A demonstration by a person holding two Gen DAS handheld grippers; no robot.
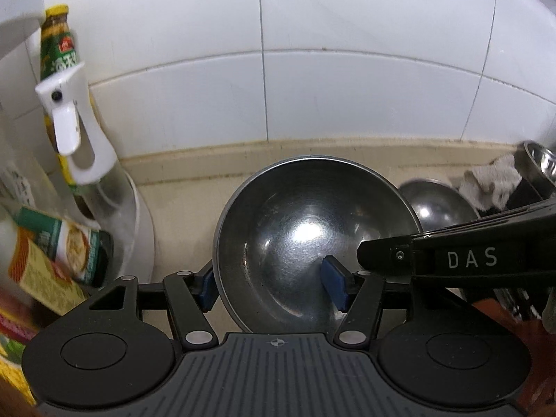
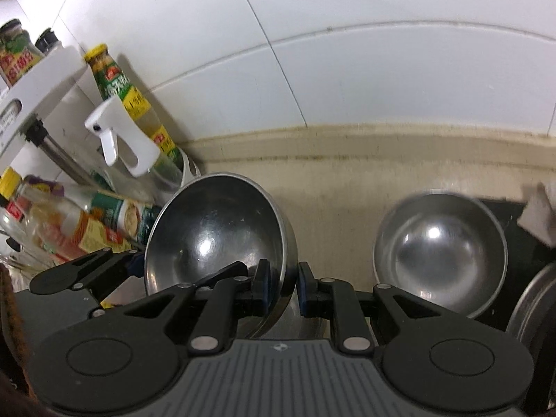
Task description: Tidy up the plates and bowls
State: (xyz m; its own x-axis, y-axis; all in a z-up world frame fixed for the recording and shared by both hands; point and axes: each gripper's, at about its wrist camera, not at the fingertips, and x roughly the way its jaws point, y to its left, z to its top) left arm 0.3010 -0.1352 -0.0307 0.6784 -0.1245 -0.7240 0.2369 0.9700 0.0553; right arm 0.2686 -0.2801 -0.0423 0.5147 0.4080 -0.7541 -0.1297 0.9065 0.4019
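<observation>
Bowls, steel, two in plain sight, neither yet stacked.

Item one: large steel bowl (image 1: pixel 314 239), tilted, gripped at its rim by both tools at once. Left gripper (image 1: pixel 271 286) has one blue pad outside the wall and the other inside, clenched on the near rim. Right gripper (image 2: pixel 282 286) pinches the opposite edge, its fingers (image 2: pixel 261 286) closed tight on the thin wall. Bowl appears lifted off the table (image 2: pixel 333 208), though its underside is hidden.

Item two: second steel bowl (image 2: pixel 439 253), upright, lying ahead and to the right of the right fingers, well apart from the first and untouched.

Item three: rim of a further metal vessel (image 2: pixel 528 309) at the far right, partly cut off; kind unclear.

Surroundings: condiment bottles (image 2: pixel 114 219) and white spray bottle (image 2: pixel 118 139), left of the fingers against the tiled wall (image 1: pixel 347 69); grey rag (image 1: pixel 493 182) far right.

Progress, as judged: early to middle. One bowl in hand, its destination probably the second bowl; nesting not done, no plates visible.
</observation>
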